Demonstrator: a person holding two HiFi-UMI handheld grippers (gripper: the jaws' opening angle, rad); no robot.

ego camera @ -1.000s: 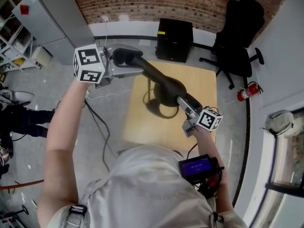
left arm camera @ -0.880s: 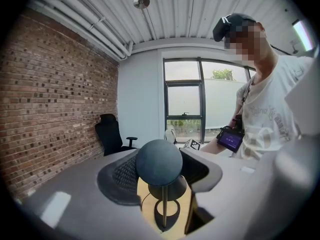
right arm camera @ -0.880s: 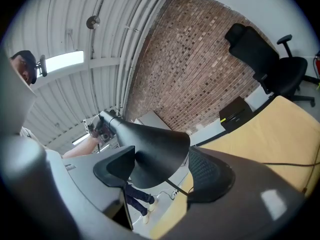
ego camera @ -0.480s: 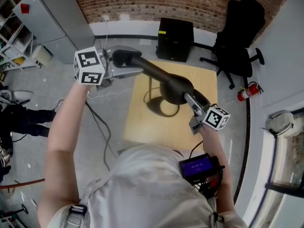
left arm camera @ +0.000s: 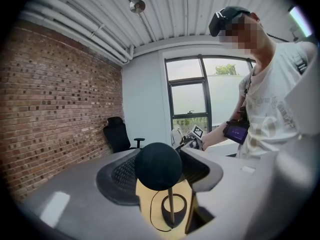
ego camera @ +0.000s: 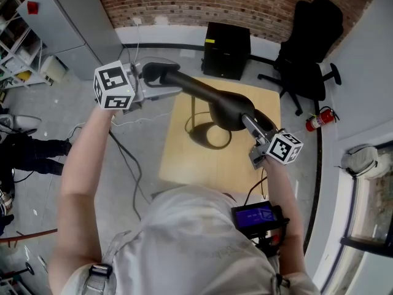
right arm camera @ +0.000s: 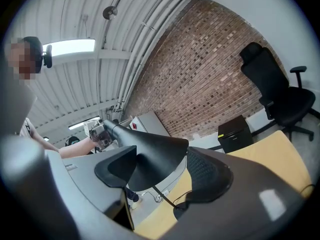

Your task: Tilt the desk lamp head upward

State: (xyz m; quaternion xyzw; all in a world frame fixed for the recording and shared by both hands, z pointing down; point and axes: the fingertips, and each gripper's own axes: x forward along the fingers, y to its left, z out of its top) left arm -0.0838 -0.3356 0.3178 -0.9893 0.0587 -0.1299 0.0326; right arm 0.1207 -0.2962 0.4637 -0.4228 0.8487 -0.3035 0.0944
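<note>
A black desk lamp stands on a light wooden table (ego camera: pixel 184 158), its round base (ego camera: pixel 209 137) under a thin stem. The long lamp head (ego camera: pixel 202 94) lies slanted across the head view. My left gripper (ego camera: pixel 153 82) is at its rounded rear end (left arm camera: pixel 158 166); that end fills the gap between the pads while the jaws ease open a little. My right gripper (ego camera: pixel 249 120) grips the flared shade (right arm camera: pixel 155 159) at the other end, a pad on each side. The left gripper (right arm camera: pixel 102 131) shows far off in the right gripper view.
A black office chair (ego camera: pixel 307 42) and a black box (ego camera: pixel 226 51) stand behind the table by the brick wall. A fire extinguisher (ego camera: pixel 319 120) lies to the right, a grey cabinet (ego camera: pixel 67 23) at the back left. A cable trails over the floor on the left.
The right gripper and the shade have moved right and slightly up in the head view. The left gripper at the rear end has hardly moved.
</note>
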